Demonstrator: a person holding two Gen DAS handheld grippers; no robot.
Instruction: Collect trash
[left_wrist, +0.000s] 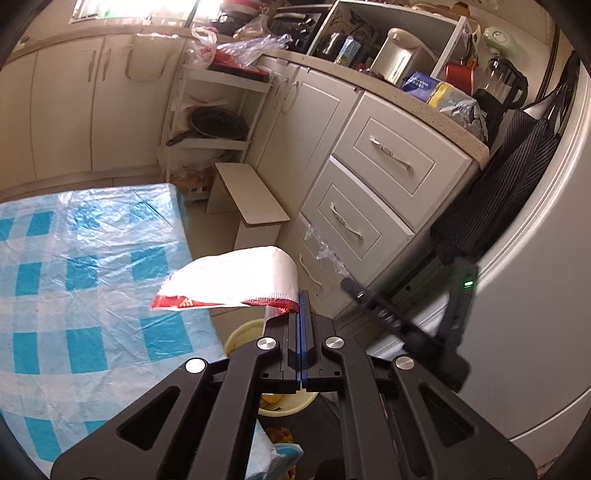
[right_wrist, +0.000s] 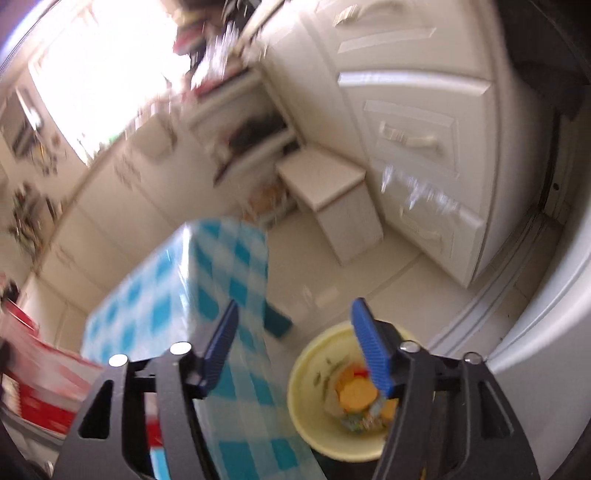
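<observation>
My left gripper (left_wrist: 300, 295) is shut on a white and red wrapper (left_wrist: 236, 280) and holds it in the air beside the table's edge, above a yellow bin (left_wrist: 240, 334) on the floor. My right gripper (right_wrist: 295, 317) is open and empty, above the floor between the table and the yellow bin (right_wrist: 314, 373), which holds orange and mixed scraps. The right wrist view is blurred. The wrapper also shows as a red and white blur at the far left (right_wrist: 44, 376).
A table with a blue checked cloth under clear plastic (left_wrist: 81, 280) stands at the left (right_wrist: 155, 291). White drawers (left_wrist: 373, 184), a small white stool (left_wrist: 251, 199), a shelf rack with a pan (left_wrist: 218, 125) and a grey fridge (left_wrist: 546, 295) surround the floor.
</observation>
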